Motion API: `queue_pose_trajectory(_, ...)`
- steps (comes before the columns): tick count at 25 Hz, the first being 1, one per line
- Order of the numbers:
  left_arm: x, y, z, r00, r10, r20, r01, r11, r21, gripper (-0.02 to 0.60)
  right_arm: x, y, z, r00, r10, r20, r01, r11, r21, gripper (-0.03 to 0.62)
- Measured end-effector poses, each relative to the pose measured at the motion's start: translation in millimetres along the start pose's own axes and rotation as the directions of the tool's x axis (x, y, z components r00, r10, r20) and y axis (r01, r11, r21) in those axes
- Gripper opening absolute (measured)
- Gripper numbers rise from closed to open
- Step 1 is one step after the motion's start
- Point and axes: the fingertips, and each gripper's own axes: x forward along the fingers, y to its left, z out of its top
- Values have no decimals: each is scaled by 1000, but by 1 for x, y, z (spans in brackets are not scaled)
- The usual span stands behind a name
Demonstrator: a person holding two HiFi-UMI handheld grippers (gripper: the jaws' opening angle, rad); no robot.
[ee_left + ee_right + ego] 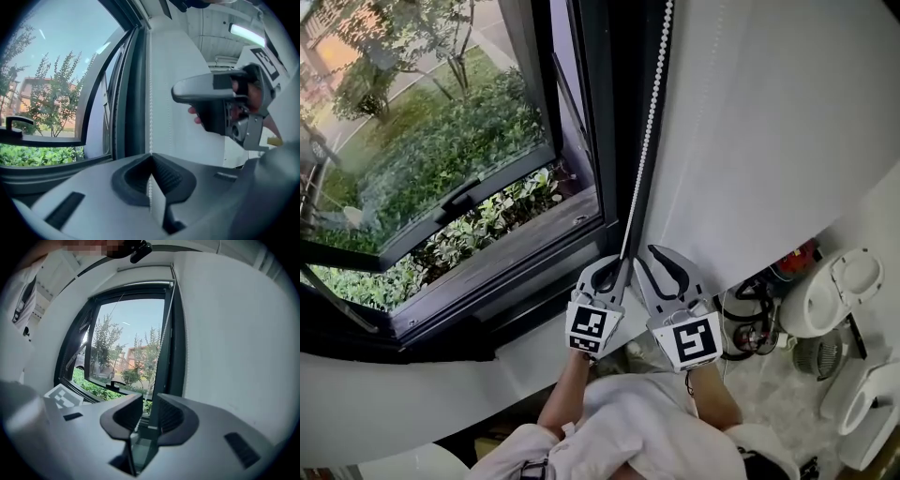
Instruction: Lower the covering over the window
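A white bead chain hangs along the right side of the dark window frame. It runs down into my left gripper, which is shut on it. In the left gripper view the bead chain drops straight between the closed jaws of the left gripper. My right gripper is just to the right of the left one, open, with nothing between its pads. In its own view the right gripper points up at the window, and the blind's pale roller lies across the window's top.
A white wall stands right of the window. The glass sash is tilted open outward over green shrubs. Below right are white ceramic fixtures and tangled cables. The person's white sleeve fills the bottom.
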Motion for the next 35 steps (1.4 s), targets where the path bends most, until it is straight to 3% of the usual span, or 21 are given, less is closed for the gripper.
queue_pose_trajectory(6, -11, -15, -4, 999, -44, 4, 44, 999, -20, 14, 13, -9, 33, 997, 6, 77, -7, 1000, 3, 91)
queue_pose_trajectory(15, -19, -25, -5, 996, -85, 15, 86, 995, -43, 14, 15, -1, 48, 990, 86, 110, -88, 996, 19, 106)
queue_pose_trajectory(17, -20, -28, -5, 995, -98, 19, 98, 994, -43, 14, 19, 0, 48, 991, 87, 104, -88, 996, 4, 102)
queue_pose_trajectory(19, -21, -34, -4, 993, -114, 23, 115, 992, -44, 14, 20, 0, 47, 991, 80, 106, -81, 997, 9, 38)
queue_pose_trajectory(21, -23, -39, -4, 991, -129, 26, 130, 990, -45, 14, 16, 0, 47, 990, 70, 123, -75, 996, 39, 17)
queue_pose_trajectory(28, -25, -46, -9, 988, -149, 26, 151, 987, -54, 14, 7, 6, 44, 984, 76, 164, -94, 990, 103, 9)
queue_pose_trajectory(35, -26, -50, -40, 985, -164, -52, 161, 985, -60, 14, 3, 23, 17, 988, 109, 106, -122, 985, 123, 9)
